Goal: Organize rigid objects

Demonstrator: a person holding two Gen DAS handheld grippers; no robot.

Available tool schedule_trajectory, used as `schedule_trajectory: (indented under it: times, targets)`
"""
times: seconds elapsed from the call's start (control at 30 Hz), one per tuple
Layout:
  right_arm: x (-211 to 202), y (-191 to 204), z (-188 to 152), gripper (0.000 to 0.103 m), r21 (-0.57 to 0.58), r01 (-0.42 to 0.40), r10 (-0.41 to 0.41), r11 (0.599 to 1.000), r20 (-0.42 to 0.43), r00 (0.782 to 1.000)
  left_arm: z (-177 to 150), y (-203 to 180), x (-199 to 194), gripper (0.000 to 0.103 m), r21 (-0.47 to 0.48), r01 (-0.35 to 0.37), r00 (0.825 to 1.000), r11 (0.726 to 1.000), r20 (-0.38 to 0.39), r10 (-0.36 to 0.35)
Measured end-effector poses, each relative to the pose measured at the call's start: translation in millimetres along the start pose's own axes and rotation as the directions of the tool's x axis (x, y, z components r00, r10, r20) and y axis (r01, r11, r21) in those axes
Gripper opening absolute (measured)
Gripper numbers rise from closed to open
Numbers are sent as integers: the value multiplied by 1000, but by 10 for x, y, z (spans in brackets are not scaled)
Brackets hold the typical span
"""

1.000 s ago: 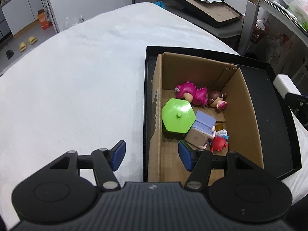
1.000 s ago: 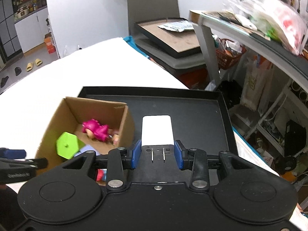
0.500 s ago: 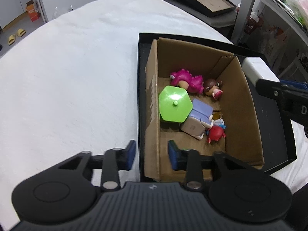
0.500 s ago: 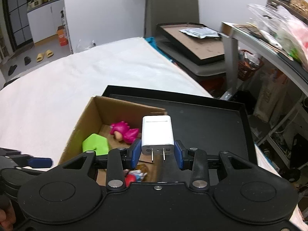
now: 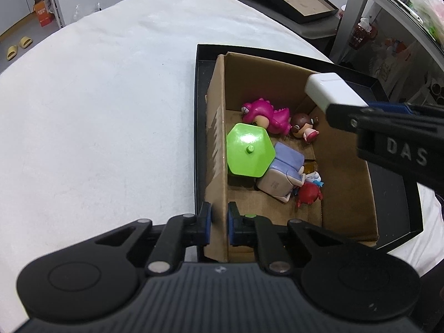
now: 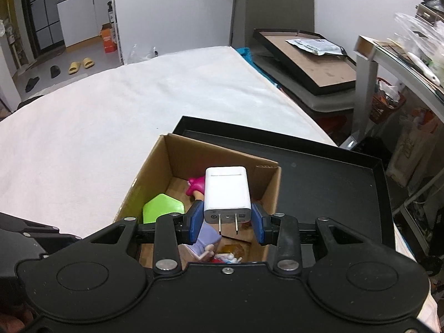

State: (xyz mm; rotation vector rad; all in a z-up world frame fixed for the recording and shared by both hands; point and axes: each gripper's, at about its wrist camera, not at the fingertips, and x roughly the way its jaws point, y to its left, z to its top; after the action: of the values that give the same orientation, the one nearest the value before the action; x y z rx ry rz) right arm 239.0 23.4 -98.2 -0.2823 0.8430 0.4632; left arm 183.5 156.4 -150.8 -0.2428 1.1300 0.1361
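**Charger poised over the toy box as second gripper steadies the wall**

The right gripper (image 6: 227, 223) holds a white plug-in charger (image 6: 227, 191) clamped between its blue pads, prongs pointing back toward the camera, above the open cardboard box (image 5: 344, 194). In the left wrist view the charger (image 5: 333, 90) hangs over the box's far right corner, clear of the cardboard, so a release from here would likely drop it among the items already collected.

The left gripper (image 5: 219, 223) is closed narrowly on the box's near left wall, one pad outside and one inside, apparently to keep the light carton from sliding or tipping while the drop is made.

Inside lie a pink dinosaur figure (image 5: 266, 115), a small brown-haired doll (image 5: 304, 129), a green hexagonal lid (image 5: 249, 149), a lavender block (image 5: 280, 174) and a red crab toy (image 5: 309, 194), crowded toward the left and middle; the floor on the right side looks freest. The box sits in a shallow black tray (image 6: 333, 177) on a table covered in white cloth (image 5: 97, 111).

The sorting appears well advanced, with the charger the piece in hand.
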Motion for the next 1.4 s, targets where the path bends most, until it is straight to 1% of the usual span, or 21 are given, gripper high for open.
schedule_trajectory:
  times: [0.13,0.2,0.23,0.27,0.33,0.43,0.5,0.57,0.7,0.8,0.9,0.97,1.07,1.13,1.17,1.27,1.3,1.37,1.4]
  targets:
    - [47,37,47,37,-14,-15,15,1000,20,1000,10,0,3,11,1,-2,1000,1000,1,2]
    - [66,60,53,46,-27,-16,17,999,33,999,13,6,-4,11,-6,2,1000,1000,6,-2]
    - [82,70,49,48,-34,-4,5,999,28,1000,14,9,-7,11,-8,8,1000,1000,9,-8]
    - [86,73,40,48,-34,-2,3,999,26,1000,15,9,-7,11,-9,4,1000,1000,8,-4]
    - [87,59,12,49,-21,-10,10,1000,14,1000,9,13,-16,11,-11,5,1000,1000,11,-5]
    - [64,54,-75,55,-13,-2,2,1000,3,1000,-7,1,-32,12,-1,-5,1000,1000,17,5]
    - [37,43,-133,58,-6,3,-3,1000,2,1000,-17,-18,-68,12,10,-9,999,1000,35,9]
    - [8,27,-169,63,1,8,-8,1000,7,1000,-32,-13,-118,13,14,-1,998,1000,61,0]
    - [-69,4,-250,64,24,17,-18,1000,26,999,-51,-3,-173,14,20,-5,996,1000,88,3]
    - [-119,-23,-299,65,55,12,-14,998,34,999,-48,3,-202,15,19,1,996,1000,90,-2]
    - [-180,-38,-342,69,70,19,-22,997,47,999,-45,-13,-253,15,29,5,995,1000,99,-8]
    - [-223,-58,-366,75,79,23,-28,997,56,998,-52,-41,-308,16,44,4,994,999,112,-9]
    - [-310,-93,-407,79,94,37,-43,995,72,996,-85,-119,-402,21,76,-14,991,997,133,3]
    - [-368,-139,-440,80,109,41,-50,993,77,996,-122,-150,-451,23,66,6,992,998,122,-14]
    - [-396,-164,-453,83,118,43,-52,992,81,995,-146,-170,-476,23,63,14,993,998,117,-22]
    - [-500,-239,-522,88,151,57,-72,987,99,992,-237,-275,-577,25,98,19,992,995,126,-32]
    - [-533,-267,-542,89,163,59,-77,985,103,992,-256,-295,-605,27,94,31,992,995,120,-42]
    - [-603,-320,-583,94,185,63,-85,981,113,990,-307,-332,-690,33,78,65,989,995,126,-75]
    - [-644,-338,-602,95,192,66,-90,979,121,989,-342,-367,-730,42,84,60,989,995,133,-70]
